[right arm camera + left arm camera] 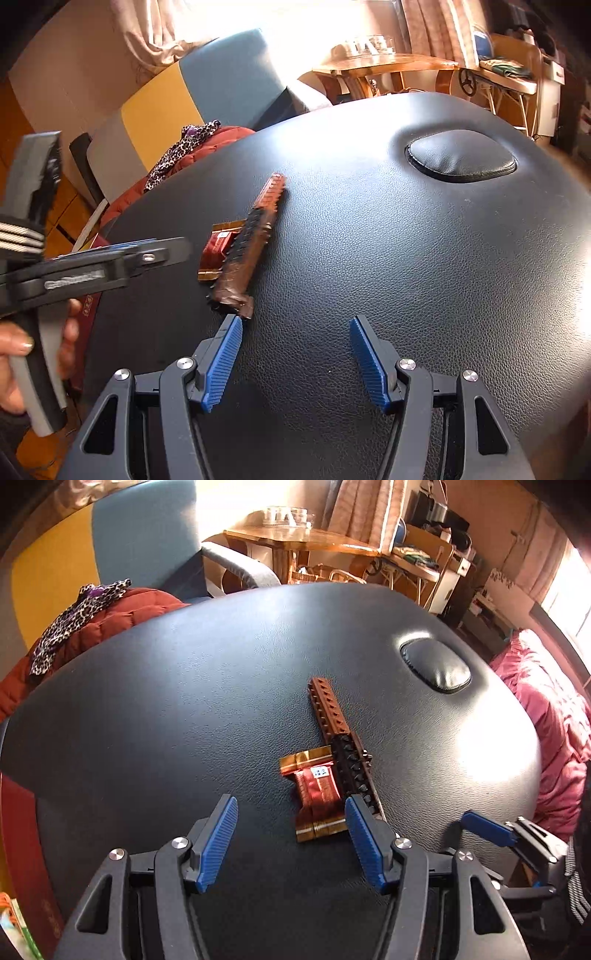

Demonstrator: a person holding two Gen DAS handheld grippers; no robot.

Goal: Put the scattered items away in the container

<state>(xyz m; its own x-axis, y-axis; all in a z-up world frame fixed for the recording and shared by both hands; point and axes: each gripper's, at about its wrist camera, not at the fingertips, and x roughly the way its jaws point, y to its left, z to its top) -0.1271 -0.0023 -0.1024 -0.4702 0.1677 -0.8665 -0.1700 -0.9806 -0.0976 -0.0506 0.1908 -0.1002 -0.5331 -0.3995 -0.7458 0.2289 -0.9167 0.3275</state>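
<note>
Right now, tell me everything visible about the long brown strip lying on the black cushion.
The long brown strip is a narrow wrapped bar, shiny like foil or plastic, with a row of square pockets along its far half and dark pointed studs along its near half. It lies flat on the black padded surface, touching a small red-and-gold packet on its left. No fingers touch it.

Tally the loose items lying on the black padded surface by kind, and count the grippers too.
Long brown studded strip: 1
Folded red-and-gold fabric piece: 1
Grippers, both open and empty: 2, the left gripper and the right gripper
Total: 4
</note>
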